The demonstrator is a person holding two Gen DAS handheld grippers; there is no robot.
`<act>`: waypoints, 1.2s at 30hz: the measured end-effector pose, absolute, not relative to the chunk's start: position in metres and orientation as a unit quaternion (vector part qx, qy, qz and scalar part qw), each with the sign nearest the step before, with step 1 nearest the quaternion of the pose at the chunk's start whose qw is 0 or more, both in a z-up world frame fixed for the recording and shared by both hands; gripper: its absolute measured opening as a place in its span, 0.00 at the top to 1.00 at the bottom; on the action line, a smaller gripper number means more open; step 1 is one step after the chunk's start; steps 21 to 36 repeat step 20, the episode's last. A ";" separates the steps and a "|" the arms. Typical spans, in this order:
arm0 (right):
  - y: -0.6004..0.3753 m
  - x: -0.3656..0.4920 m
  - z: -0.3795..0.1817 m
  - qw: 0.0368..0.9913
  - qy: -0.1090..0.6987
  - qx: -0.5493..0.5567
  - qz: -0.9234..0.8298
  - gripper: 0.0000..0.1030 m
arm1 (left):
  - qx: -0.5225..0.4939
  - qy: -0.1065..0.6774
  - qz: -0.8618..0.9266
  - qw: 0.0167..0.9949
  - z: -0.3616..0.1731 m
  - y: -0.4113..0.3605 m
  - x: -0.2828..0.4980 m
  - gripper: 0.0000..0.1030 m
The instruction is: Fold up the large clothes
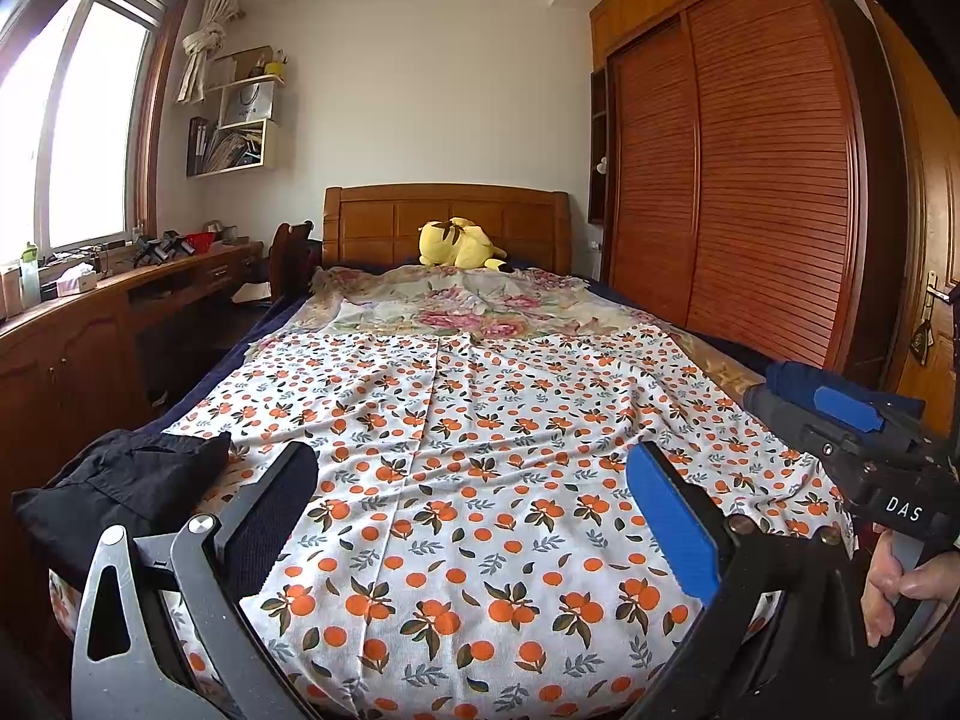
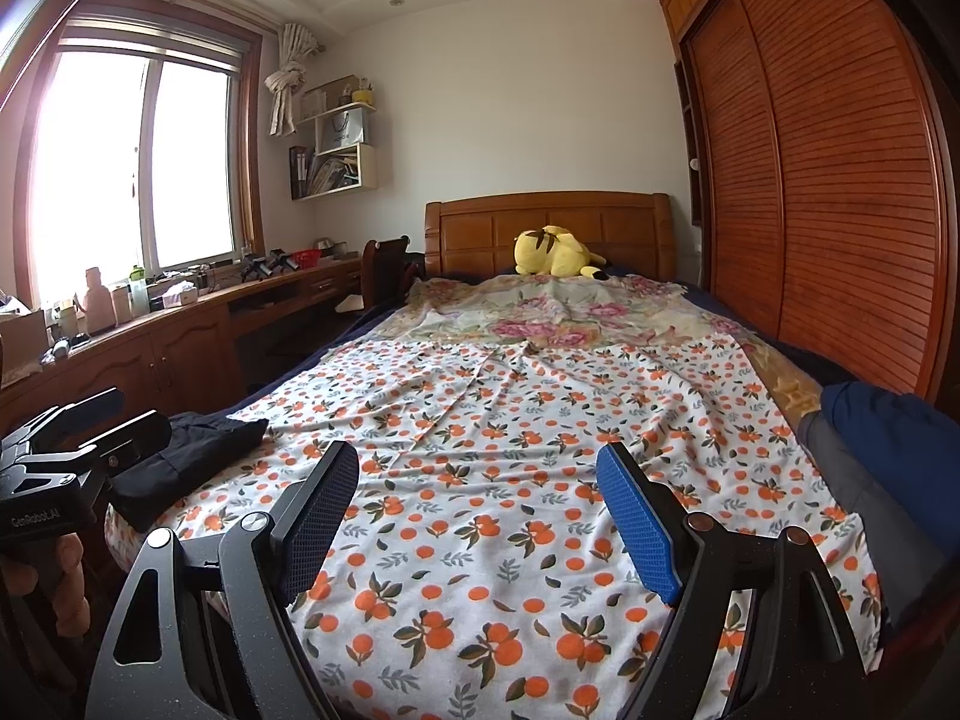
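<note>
Our left gripper [image 1: 471, 501] and right gripper [image 2: 478, 501] hover with jaws wide apart and empty over the near end of the orange-print white cotton garment [image 1: 480, 420], which lies flat, its long axis running toward the wooden headboard [image 1: 445, 219]

I've got both wrist cameras low at the bed's [image 1: 480, 540] near end, looking along it to the far headboard [image 2: 546, 222]. My left view sits left of my right; both share bed, window [image 1: 90, 120] and wardrobe [image 2: 840, 180].
</note>
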State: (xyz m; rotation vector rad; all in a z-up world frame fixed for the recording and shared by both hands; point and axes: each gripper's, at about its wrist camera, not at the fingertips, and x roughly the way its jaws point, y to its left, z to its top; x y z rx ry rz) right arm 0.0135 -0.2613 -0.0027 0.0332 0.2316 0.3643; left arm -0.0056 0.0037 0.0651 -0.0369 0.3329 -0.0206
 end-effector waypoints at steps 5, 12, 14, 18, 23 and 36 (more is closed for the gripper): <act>-0.261 0.013 -0.003 0.977 0.115 0.017 0.181 0.19 | -0.018 0.166 -0.010 0.986 0.065 0.003 -0.006 0.00; -0.261 0.013 -0.003 0.977 0.115 0.017 0.181 0.19 | -0.018 0.166 -0.009 0.986 0.065 0.003 -0.006 0.00; -0.261 0.013 -0.002 0.977 0.115 0.017 0.180 0.19 | -0.018 0.166 -0.010 0.986 0.066 0.003 -0.005 0.00; -0.261 0.013 -0.002 0.977 0.115 0.018 0.179 0.19 | -0.018 0.166 -0.010 0.986 0.065 0.003 -0.005 0.00; -0.262 0.013 -0.002 0.977 0.115 0.017 0.180 0.19 | -0.018 0.166 -0.010 0.986 0.065 0.003 -0.005 0.00; -0.262 0.013 -0.002 0.977 0.115 0.017 0.180 0.19 | -0.018 0.166 -0.010 0.986 0.065 0.003 -0.005 0.00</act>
